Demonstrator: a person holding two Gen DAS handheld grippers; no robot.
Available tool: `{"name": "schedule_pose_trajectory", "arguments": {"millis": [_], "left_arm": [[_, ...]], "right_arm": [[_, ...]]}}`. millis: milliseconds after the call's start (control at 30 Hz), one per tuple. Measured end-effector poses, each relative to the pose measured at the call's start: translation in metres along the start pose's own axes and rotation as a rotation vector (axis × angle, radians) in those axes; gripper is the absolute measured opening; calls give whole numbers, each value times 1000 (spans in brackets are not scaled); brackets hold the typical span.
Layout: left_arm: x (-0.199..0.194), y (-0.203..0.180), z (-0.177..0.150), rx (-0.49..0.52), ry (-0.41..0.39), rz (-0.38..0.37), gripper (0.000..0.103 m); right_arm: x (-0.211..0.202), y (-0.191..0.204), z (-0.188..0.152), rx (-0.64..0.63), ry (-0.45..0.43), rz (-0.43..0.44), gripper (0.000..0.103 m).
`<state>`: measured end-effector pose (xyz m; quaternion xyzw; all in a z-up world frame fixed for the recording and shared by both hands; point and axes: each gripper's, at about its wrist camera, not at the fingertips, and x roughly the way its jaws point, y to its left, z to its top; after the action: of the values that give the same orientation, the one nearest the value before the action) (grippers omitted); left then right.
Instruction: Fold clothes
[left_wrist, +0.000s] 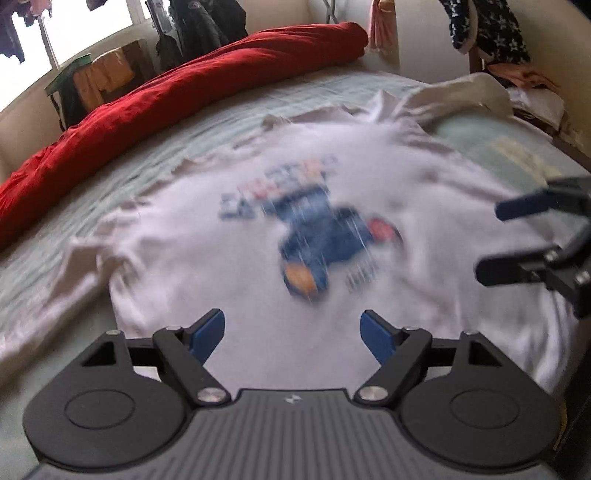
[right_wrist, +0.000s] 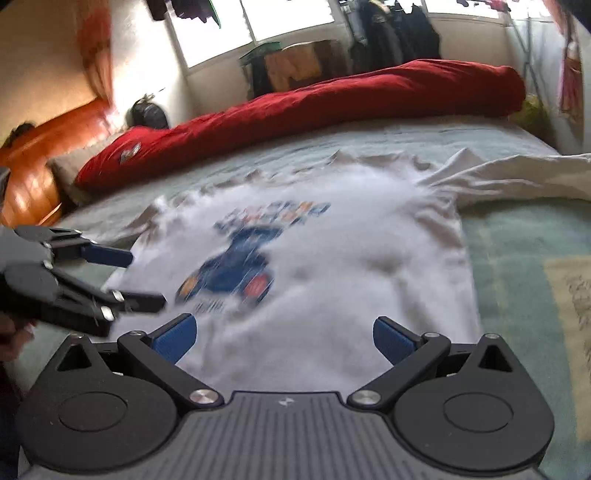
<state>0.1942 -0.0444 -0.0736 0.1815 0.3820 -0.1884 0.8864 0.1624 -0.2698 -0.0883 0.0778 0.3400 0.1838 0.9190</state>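
Both tongs, left gripper (left_wrist: 293, 334) and right gripper (right_wrist: 284, 338), gape empty above the flat white printed cotton T-shirt (left_wrist: 207, 295) near the pale green bed's (right_wrist: 517, 236) near edge; folding hasn't begun, next grasp the hem corners

Bedroom: a bed (right_wrist: 517, 236) (red duvet (right_wrist: 314, 107) bunched).

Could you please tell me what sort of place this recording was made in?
Most likely a bedroom at home: a white T-shirt lies spread on a bed, a rolled red duvet behind it, clothes hanging by the window.
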Motion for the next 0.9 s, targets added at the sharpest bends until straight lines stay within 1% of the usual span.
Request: {"name": "schedule_pose_trajectory", "arguments": {"millis": [100,133,200,300,367,433,533,733,800,900], "left_arm": [[-7,-7,-32,-49,-20,16,81],[-11,-5,-39,-99,-26,11,81],[-19,-1,-52,-199,-38,1,82],[-33,-1,-68,-271,-46,-9,84],[-41,0,-77,-305,-45,-19,86],[-43,-4,-86,-304,-49,-21,87],[-46,-6,-95,-313,-65,-29,88],[-52,1,-98,-347,-88,-67,88],[-55,4,-99,-368,-101,-67,88],[-60,14,-96,-430,-135,-58,88]], "right_arm": [[5,15,-18,-52,57,-41,103],[7,18,-24,-65,71,-67,103],[5,27,-35,-119,66,-110,103],[3,35,-44,-160,76,-156,103],[1,35,-47,-149,83,-170,103],[0,34,-49,-126,86,-177,103],[2,37,-52,-127,88,-201,103],[4,43,-51,-118,97,-244,103],[1,44,-48,-115,99,-244,103],[-6,46,-41,-113,80,-222,103]]}}
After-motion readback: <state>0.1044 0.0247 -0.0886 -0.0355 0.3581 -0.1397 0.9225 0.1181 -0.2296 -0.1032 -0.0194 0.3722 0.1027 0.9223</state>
